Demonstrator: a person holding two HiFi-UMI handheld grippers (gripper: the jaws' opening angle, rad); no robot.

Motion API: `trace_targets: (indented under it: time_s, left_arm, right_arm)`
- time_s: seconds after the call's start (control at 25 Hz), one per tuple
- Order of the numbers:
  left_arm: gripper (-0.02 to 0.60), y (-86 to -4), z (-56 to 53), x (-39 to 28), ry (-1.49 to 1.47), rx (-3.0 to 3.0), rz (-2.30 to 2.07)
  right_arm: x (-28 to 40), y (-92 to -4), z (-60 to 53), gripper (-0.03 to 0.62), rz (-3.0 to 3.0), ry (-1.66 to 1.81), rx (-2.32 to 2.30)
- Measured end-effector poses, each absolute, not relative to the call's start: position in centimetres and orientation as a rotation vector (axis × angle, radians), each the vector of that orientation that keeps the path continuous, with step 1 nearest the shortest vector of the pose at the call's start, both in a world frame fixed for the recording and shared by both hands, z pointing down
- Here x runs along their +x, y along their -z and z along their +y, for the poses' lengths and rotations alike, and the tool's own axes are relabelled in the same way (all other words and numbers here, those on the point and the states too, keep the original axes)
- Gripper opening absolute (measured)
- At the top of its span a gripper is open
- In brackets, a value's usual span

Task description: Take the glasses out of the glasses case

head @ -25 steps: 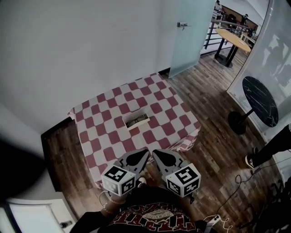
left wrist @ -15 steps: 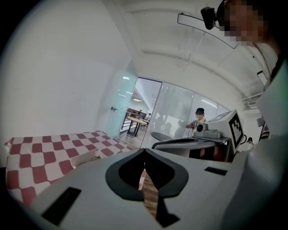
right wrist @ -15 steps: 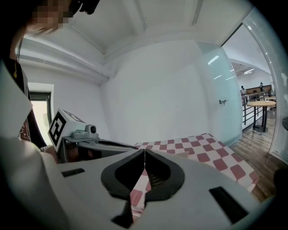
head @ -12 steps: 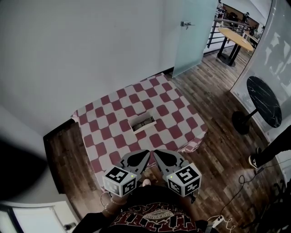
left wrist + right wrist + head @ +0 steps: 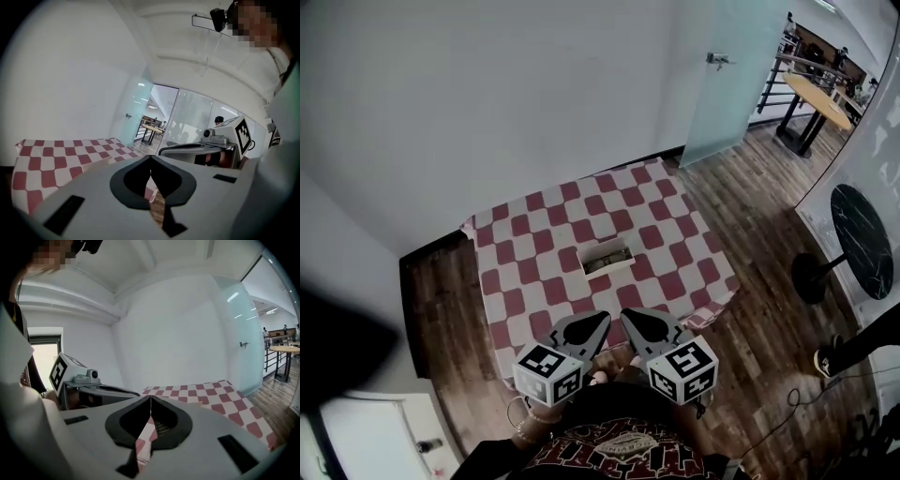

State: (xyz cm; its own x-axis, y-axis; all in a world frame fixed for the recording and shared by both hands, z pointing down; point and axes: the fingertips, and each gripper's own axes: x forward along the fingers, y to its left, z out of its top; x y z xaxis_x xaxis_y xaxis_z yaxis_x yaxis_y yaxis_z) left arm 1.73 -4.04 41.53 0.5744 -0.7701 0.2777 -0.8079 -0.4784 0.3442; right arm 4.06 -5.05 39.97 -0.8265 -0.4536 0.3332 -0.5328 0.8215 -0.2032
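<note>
1. Left gripper (image 5: 602, 320) and right gripper (image 5: 627, 317) are both clenched on nothing, jaws pinched tip to tip, side by side at the near edge of the table (image 5: 525, 246).
2. The glasses case (image 5: 607, 258) lies mid-table, well apart from both, with just checked cloth between. A glass door (image 5: 733, 84) and a round black table (image 5: 861, 240) stand off to the right.
3. Only the head view shows the case's open top; what's inside is too small to tell. Each gripper view catches the other gripper.
4. The case's long axis runs left-right, with the right end angled slightly away.
</note>
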Motion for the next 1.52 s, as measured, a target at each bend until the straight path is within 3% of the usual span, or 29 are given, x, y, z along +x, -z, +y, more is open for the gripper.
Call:
trace_targets:
  time_s: [0.52, 1.12, 1.52]
  left_arm:
    - [0.008, -40.4, -8.8, 4.3, -0.1, 2.28, -1.417]
    - [0.008, -41.8, -9.8, 2.8, -0.066, 2.096, -1.65]
    - [0.008, -42.1, -12.5, 3.4, -0.122, 2.153, -1.536]
  right_arm:
    - [6.2, -38.6, -10.6, 0.018, -2.767, -0.386, 0.554]
    - [6.4, -40.3, -12.4, 0.018, -2.742, -0.332, 0.302]
    - [5.7, -40.9, -14.5, 0.018, -2.727, -0.371, 0.361]
